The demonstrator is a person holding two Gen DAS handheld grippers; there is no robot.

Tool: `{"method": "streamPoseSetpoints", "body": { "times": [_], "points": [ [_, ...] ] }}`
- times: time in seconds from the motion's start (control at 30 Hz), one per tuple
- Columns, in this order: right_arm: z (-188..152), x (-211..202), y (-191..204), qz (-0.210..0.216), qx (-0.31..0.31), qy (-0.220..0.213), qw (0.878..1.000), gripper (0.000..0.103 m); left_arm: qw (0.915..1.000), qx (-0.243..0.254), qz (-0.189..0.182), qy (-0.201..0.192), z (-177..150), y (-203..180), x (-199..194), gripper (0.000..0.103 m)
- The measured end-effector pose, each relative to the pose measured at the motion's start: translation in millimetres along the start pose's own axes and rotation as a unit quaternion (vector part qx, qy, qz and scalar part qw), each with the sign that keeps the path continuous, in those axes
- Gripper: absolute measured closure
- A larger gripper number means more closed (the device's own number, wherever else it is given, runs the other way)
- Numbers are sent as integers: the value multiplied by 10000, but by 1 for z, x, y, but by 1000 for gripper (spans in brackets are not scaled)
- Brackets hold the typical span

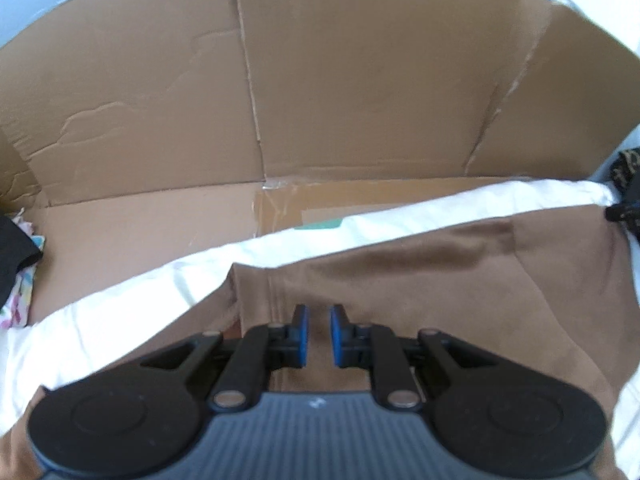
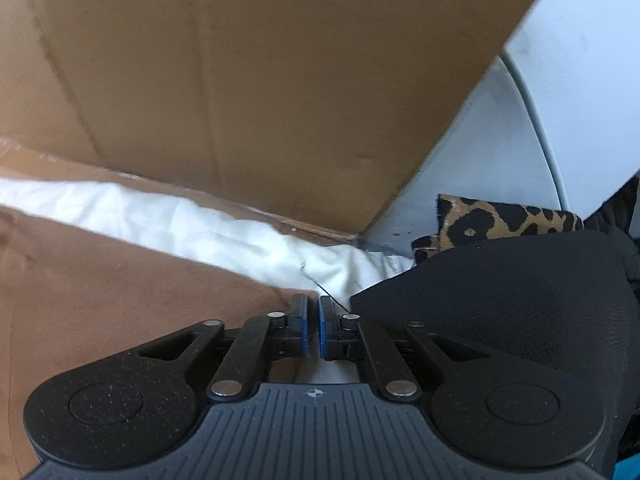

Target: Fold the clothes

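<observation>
A brown garment (image 1: 440,280) lies spread on a white sheet (image 1: 120,312), with one edge turned over at its left. My left gripper (image 1: 319,312) is low over it, its blue pads a small way apart with brown cloth showing between them; it looks shut on a pinch of that garment. In the right wrist view the brown garment (image 2: 120,280) ends in a corner right beside my right gripper (image 2: 313,304). Those jaws stand a thin slit apart with pale sheet (image 2: 200,224) showing through and no cloth pressed between the pads.
A cardboard wall (image 1: 360,80) and flap (image 2: 240,80) stand just behind the sheet. A black garment (image 2: 500,300) lies right of my right gripper, with leopard-print fabric (image 2: 500,216) behind it. At the far left lie a dark item (image 1: 12,248) and floral cloth (image 1: 20,300).
</observation>
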State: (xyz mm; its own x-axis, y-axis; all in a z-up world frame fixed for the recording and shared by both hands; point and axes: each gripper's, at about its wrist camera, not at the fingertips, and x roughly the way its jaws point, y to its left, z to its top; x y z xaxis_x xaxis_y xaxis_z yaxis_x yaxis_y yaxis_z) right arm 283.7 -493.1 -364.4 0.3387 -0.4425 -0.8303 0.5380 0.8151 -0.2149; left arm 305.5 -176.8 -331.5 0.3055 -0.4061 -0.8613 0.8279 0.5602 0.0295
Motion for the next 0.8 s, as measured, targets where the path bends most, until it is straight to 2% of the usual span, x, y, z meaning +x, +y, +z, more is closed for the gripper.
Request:
{"method": "streamPoseSetpoints", "body": {
  "times": [0.1,0.17,0.27,0.33,0.4,0.53,0.63,0.8],
  "points": [
    [3,-4,-12,132,222,-51,9997,94,9996,-196,199,87,2,8,13,92],
    [4,-15,-20,222,425,-199,9986,93,9990,-265,327,176,3,13,22,100],
    [0,-37,-31,632,707,-373,9948,88,9981,-163,518,292,8,16,31,100],
    [-8,-53,-29,832,596,-434,9938,87,9975,-192,575,353,13,16,34,100],
    [-17,-69,-24,982,480,-459,9929,78,9971,-207,625,388,16,14,33,100],
    [-44,-85,-21,1128,432,-389,9919,73,9980,-65,538,329,15,9,22,95],
    [-62,-93,-17,1134,494,-320,9918,64,9987,1,432,289,11,7,10,95],
    [-93,-94,-7,1143,640,-62,9914,64,9994,79,277,197,1,9,-14,94]
  ]
}}
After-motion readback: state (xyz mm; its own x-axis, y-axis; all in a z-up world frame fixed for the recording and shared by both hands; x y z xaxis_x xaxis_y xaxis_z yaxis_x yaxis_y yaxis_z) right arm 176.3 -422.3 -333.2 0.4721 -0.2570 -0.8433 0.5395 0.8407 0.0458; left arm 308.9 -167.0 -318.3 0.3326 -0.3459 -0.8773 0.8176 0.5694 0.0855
